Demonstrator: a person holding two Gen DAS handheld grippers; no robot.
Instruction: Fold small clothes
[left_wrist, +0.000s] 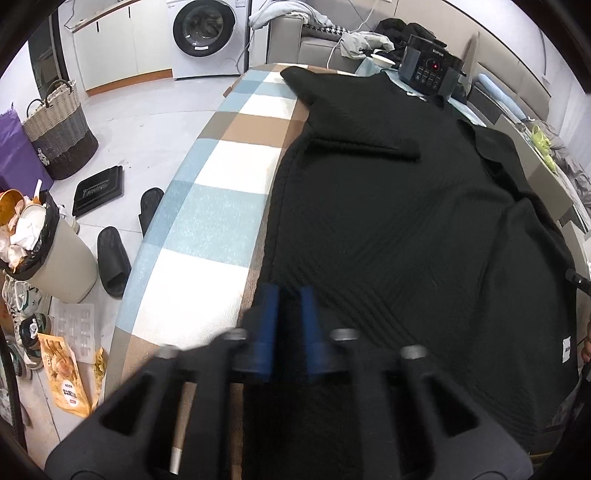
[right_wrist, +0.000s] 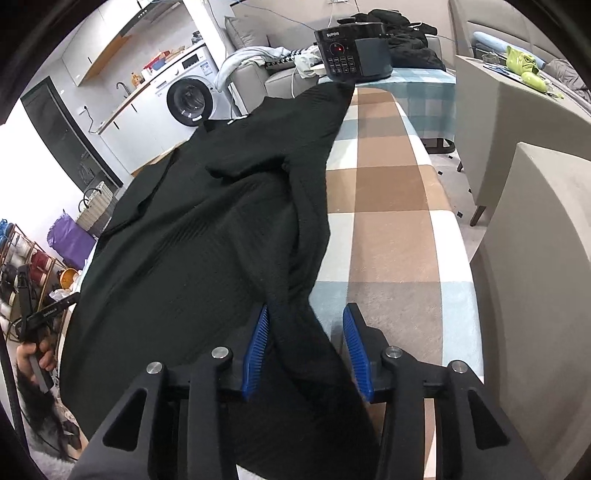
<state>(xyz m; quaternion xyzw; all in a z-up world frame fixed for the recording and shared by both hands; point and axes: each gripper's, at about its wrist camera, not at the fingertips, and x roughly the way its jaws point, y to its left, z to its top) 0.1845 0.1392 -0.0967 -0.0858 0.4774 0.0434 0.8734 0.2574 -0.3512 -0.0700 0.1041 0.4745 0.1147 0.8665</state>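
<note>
Blue pads of the left gripper (left_wrist: 287, 325) sit nearly together over the near left edge of the black garment (left_wrist: 399, 221), a thin strip of dark cloth showing between them; blurred, so cannot tell if they actually pinch it. Right gripper (right_wrist: 306, 347) has its blue pads spread wide, a twisted sleeve of the garment (right_wrist: 207, 236) running between them, not squeezed (left pad touches the cloth, right pad stands clear).

Garment lies spread flat along the checked tablecloth (left_wrist: 207, 206), ribbed knit, body covering most of the table's middle; one sleeve folded across the chest in the left wrist view, a small white label near its lower right hem. In the right wrist view the checked cloth (right_wrist: 388, 221) shows bare to the garment's right.

Far end of the table: black pressure cooker (right_wrist: 352, 51), lit red display, garment's far tip touching its base. Behind it a grey sofa (right_wrist: 258, 44) piled with clothes.

Floor on the left: washing machine (left_wrist: 205, 31), woven basket (left_wrist: 59, 129), overfull trash bin (left_wrist: 48, 251), black slippers (left_wrist: 114, 258), snack bag (left_wrist: 64, 373).
</note>
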